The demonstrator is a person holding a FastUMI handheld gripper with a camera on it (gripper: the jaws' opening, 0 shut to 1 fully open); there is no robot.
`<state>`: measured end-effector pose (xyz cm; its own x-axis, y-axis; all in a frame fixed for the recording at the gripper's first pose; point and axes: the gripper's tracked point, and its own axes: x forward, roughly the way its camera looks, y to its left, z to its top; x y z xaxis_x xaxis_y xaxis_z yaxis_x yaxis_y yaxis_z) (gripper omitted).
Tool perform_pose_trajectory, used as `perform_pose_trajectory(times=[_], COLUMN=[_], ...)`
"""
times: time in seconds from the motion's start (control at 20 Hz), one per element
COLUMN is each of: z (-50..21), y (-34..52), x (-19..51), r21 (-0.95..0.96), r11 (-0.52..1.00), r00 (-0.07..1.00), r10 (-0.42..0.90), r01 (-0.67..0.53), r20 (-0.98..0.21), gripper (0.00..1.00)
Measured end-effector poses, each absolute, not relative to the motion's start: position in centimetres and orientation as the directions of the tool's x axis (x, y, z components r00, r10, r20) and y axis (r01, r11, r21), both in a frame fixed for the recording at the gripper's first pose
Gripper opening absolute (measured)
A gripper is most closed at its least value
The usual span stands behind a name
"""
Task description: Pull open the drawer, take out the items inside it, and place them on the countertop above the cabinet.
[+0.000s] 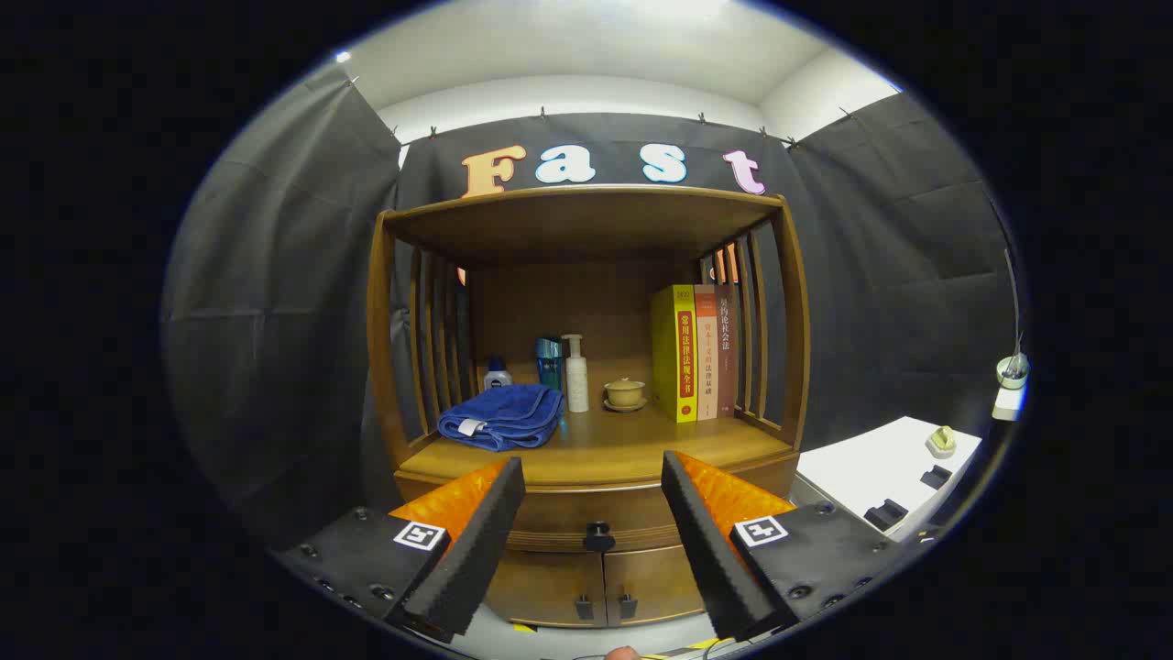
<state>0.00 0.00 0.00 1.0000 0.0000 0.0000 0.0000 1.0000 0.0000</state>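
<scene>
A wooden cabinet stands straight ahead with a shut drawer [559, 524] under its countertop [632, 449]. The drawer's black knob [598, 534] sits in the gap between my fingers, farther off. My gripper [594, 477] is open with nothing between its black foam pads [476, 541], and it stands short of the cabinet front. On the countertop lie a folded blue towel [502, 417], a small blue-capped bottle [498, 373], a teal bottle [549, 362], a white pump bottle [576, 374], a lidded yellow cup on a saucer [625, 394] and three upright books [698, 353]. The drawer's contents are hidden.
Below the drawer are two small cabinet doors with black handles [605, 605]. Slatted wooden sides [431, 348] and a wooden roof [586, 206] enclose the countertop. A white table [880, 467] with small objects stands to the right of the cabinet.
</scene>
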Motion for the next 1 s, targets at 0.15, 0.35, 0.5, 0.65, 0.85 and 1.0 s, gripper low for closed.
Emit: perform_pose_trajectory(times=[0.15, 0.35, 0.5, 0.65, 0.85, 1.0], z=[-0.28, -0.31, -0.10, -0.41, -0.64, -0.75], y=[0.07, -0.03, 0.07, 0.06, 0.01, 0.30], x=[0.01, 0.00, -0.05, 0.09, 0.20, 0.39], r21=[0.000, 0.004, -0.008, -0.008, -0.013, -0.024], r11=[1.000, 1.000, 1.000, 1.000, 1.000, 1.000], r00=[1.000, 1.000, 1.000, 1.000, 1.000, 1.000], r10=[0.004, 0.005, 0.005, 0.008, 0.004, 0.008], r01=[-0.004, -0.005, -0.005, -0.008, -0.004, -0.008], r20=[-0.005, -0.007, -0.003, -0.010, -0.019, -0.018], gripper=[0.99, 0.99, 0.99, 0.99, 0.99, 0.99])
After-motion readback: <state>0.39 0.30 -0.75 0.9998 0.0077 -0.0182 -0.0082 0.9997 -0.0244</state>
